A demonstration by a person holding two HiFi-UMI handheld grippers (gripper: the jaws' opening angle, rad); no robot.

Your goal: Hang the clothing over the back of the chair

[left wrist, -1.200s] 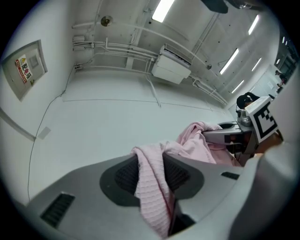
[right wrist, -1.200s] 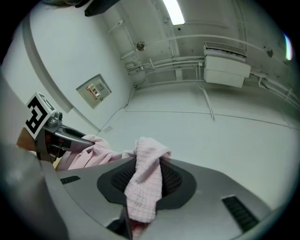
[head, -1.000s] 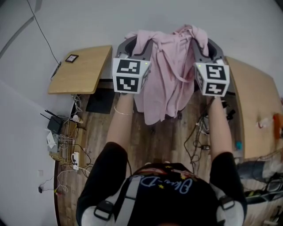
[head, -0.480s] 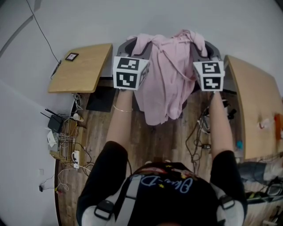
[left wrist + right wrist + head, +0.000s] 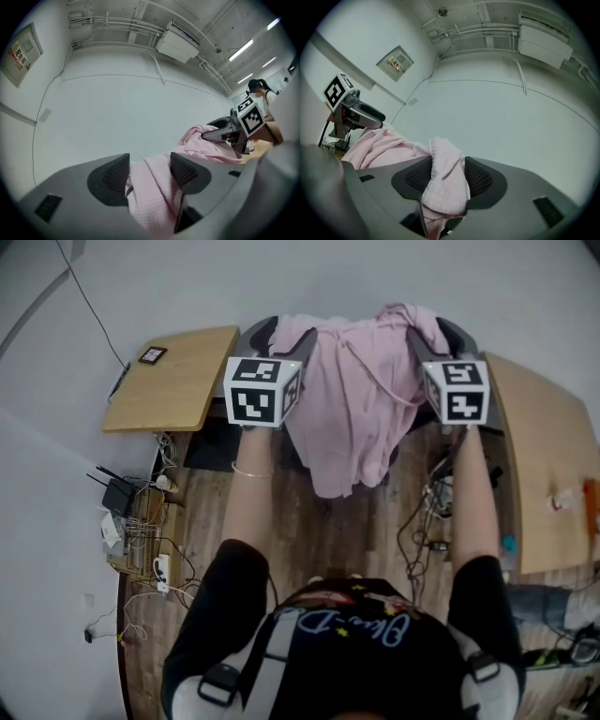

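Note:
A pink garment [image 5: 356, 399] lies spread over the back of a dark chair [image 5: 287, 454], which it mostly hides. Its lower part hangs toward me. My left gripper [image 5: 279, 334] is at the garment's left top corner and my right gripper [image 5: 441, 334] at its right top corner. In the left gripper view a pink fold [image 5: 152, 187] lies loosely between the jaws of the left gripper [image 5: 150, 171], which have just been opening. In the right gripper view a bunched fold [image 5: 443, 176] sits between the jaws of the right gripper [image 5: 447, 176], which have also just been opening.
A wooden desk [image 5: 173, 381] stands left of the chair and another [image 5: 539, 465] to its right. A router and tangled cables [image 5: 141, 531] lie on the wooden floor at the left, more cables [image 5: 431, 521] at the right. A grey wall is close behind the chair.
Both grippers have sunk and moved further apart, and their jaws stand wider. The garment's top edge has dropped and now lies flatter and broader over the chair back.

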